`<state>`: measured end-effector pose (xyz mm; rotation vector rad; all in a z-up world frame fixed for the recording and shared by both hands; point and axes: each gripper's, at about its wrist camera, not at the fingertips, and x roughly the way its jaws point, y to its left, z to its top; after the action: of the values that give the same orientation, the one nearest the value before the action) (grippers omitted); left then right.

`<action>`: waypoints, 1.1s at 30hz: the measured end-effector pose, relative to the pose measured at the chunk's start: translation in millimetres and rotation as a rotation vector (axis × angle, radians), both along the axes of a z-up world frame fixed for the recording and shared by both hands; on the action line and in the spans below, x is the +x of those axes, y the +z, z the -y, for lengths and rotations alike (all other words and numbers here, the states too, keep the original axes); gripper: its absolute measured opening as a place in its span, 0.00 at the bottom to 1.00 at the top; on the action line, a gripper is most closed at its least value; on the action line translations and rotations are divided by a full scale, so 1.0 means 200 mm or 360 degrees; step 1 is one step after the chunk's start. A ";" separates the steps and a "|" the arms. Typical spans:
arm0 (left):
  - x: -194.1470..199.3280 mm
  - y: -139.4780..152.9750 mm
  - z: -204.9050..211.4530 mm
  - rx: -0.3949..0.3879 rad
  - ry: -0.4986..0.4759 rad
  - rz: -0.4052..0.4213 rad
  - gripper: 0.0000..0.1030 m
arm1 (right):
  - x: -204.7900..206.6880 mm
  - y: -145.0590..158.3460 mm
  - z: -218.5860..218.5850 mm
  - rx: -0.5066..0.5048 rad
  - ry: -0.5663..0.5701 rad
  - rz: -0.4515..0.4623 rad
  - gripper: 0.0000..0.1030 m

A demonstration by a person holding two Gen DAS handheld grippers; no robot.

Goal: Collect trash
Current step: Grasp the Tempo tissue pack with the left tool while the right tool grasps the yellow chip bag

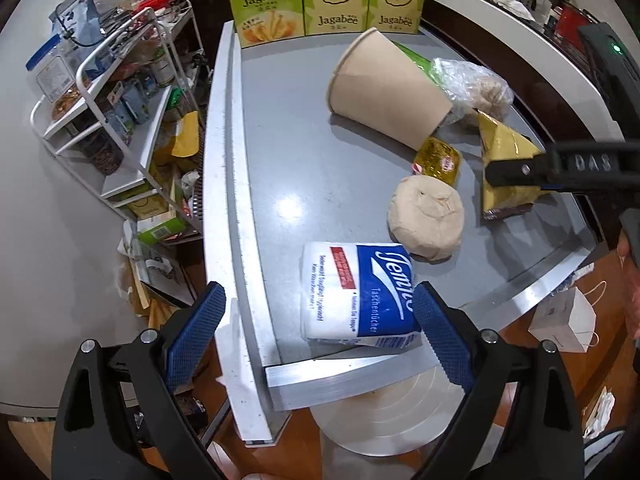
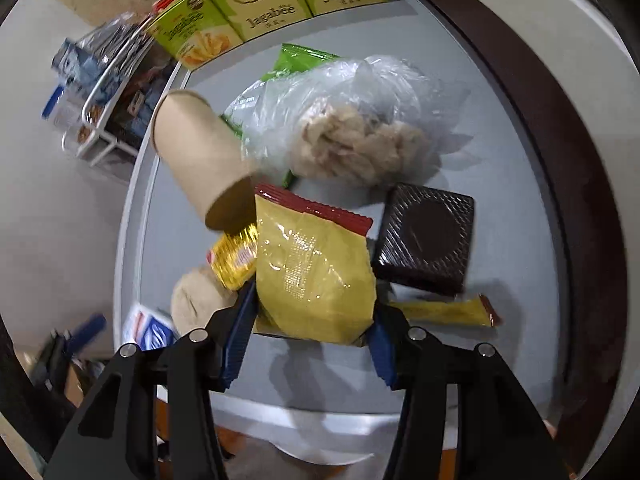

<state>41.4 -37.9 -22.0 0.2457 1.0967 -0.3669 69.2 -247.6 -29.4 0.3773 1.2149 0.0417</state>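
Trash lies on a grey table (image 1: 304, 168): a tipped paper cup (image 1: 384, 88), a clear bag of crumpled tissue (image 1: 476, 84), a small gold wrapper (image 1: 438, 160), a beige tissue ball (image 1: 426, 222) and a blue-white Tempo tissue pack (image 1: 356, 292). My right gripper (image 2: 312, 332) is shut on a yellow snack bag (image 2: 316, 268), which also shows in the left wrist view (image 1: 504, 152), lifted off the table. My left gripper (image 1: 320, 332) is open and empty, its fingers either side of the Tempo pack at the near edge.
Three green Jagabee boxes (image 1: 324, 8) stand along the table's back edge. A dark brown packet (image 2: 428, 236) and a thin yellow stick packet (image 2: 444, 312) lie right of the snack bag. A green wrapper (image 2: 296, 60) lies under the clear bag. A cluttered white rack (image 1: 116, 112) stands left.
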 end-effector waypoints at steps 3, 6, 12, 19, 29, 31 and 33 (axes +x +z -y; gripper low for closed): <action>0.01 -0.02 0.01 -0.0003 -0.0017 -0.0024 0.93 | -0.05 0.00 0.00 -0.0019 0.0027 -0.0002 0.48; 0.02 -0.03 0.02 -0.0017 -0.0026 -0.0032 0.85 | -0.08 0.00 0.00 -0.0013 0.0030 -0.0003 0.48; 0.03 -0.07 0.02 -0.0044 -0.0033 -0.0107 0.58 | -0.09 0.01 -0.04 -0.0020 0.0069 0.0007 0.48; 0.03 -0.05 0.00 -0.0069 -0.0008 -0.0100 0.57 | -0.10 0.03 -0.06 -0.0030 0.0100 0.0029 0.47; 0.04 -0.07 0.02 -0.0026 0.0009 -0.0083 0.66 | -0.11 -0.02 -0.09 -0.0140 0.0147 -0.0016 0.47; 0.05 -0.08 0.02 -0.0013 0.0006 -0.0080 0.75 | -0.10 -0.03 -0.10 -0.0192 0.0169 -0.0012 0.53; 0.04 -0.07 0.03 0.0004 -0.0009 -0.0058 0.82 | -0.09 -0.03 -0.11 -0.0232 0.0181 -0.0008 0.75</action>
<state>50.2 -44.0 -35.9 0.2453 1.1324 -0.3764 51.6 -224.7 -34.5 0.1808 1.2352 0.0496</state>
